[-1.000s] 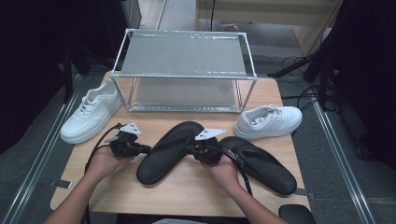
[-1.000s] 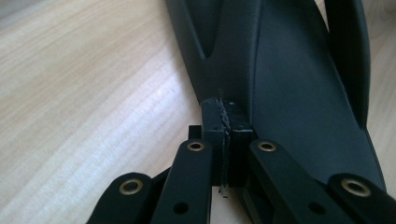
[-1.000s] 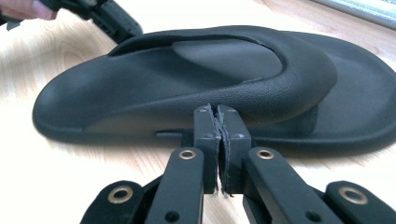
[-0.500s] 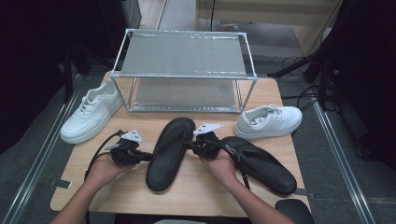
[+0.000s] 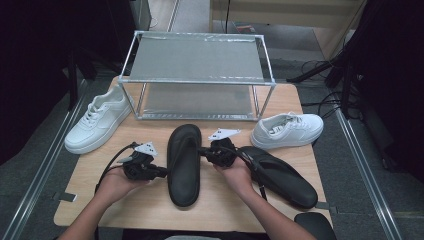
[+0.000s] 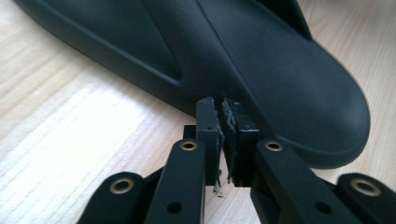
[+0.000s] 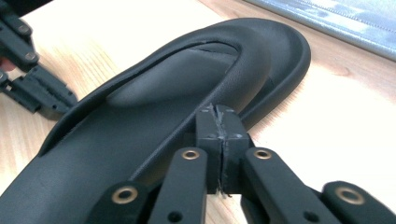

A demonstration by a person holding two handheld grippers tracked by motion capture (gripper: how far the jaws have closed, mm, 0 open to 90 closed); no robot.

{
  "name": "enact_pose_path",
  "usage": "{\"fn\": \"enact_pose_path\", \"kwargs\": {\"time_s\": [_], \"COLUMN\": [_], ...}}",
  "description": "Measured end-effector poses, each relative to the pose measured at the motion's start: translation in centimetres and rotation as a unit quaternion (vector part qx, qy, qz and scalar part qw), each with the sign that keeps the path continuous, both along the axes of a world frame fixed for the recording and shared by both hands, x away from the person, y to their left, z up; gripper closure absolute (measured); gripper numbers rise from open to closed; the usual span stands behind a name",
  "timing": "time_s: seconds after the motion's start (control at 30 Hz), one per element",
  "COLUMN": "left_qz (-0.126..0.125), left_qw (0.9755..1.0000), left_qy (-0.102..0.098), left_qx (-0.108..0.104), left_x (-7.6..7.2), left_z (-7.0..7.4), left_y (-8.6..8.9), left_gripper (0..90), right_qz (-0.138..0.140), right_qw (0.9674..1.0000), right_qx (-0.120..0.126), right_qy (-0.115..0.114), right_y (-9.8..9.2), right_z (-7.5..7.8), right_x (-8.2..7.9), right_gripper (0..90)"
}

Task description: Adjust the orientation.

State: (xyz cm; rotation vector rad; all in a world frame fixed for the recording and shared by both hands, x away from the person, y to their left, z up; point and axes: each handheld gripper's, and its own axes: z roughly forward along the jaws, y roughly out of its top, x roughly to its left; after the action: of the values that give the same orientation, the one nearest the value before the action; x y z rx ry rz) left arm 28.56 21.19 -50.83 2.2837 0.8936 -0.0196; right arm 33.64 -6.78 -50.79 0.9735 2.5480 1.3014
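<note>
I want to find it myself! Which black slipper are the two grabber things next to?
Start at the metal rack at the back of the table. Right in front of its middle lies a black slipper, pointing straight at the rack. The other black slipper lies slanted farther right, and the two shoes beside the rack are white.

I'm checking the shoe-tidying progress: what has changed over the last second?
The middle black slipper turned from slanting to straight, toe toward the rack, with the left claw and the right claw at its sides. Both claws' jaws have just been opening slightly, with nothing between them. The other slipper, both white sneakers and the rack stayed put.
</note>
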Motion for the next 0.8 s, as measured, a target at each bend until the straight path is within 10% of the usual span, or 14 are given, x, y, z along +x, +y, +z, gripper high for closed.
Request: {"fn": "enact_pose_path", "kwargs": {"time_s": [0.3,0.8], "left_qz": [0.012,0.000], "left_qw": [0.9986,0.9988], "left_qy": [-0.039,-0.040], "left_qx": [-0.034,-0.030], "left_x": [-0.6,0.9], "left_z": [1.5,1.5], "left_y": [1.3,0.3], "left_gripper": [53.0,41.0], "right_qz": [0.015,0.006], "right_qw": [0.9997,0.9999], "right_qx": [0.002,0.012], "right_qy": [-0.019,-0.004], "right_y": [-1.0,-2.9], "right_z": [0.3,1.3], "right_x": [0.2,-0.9], "right_gripper": [64.4,52.9]}}
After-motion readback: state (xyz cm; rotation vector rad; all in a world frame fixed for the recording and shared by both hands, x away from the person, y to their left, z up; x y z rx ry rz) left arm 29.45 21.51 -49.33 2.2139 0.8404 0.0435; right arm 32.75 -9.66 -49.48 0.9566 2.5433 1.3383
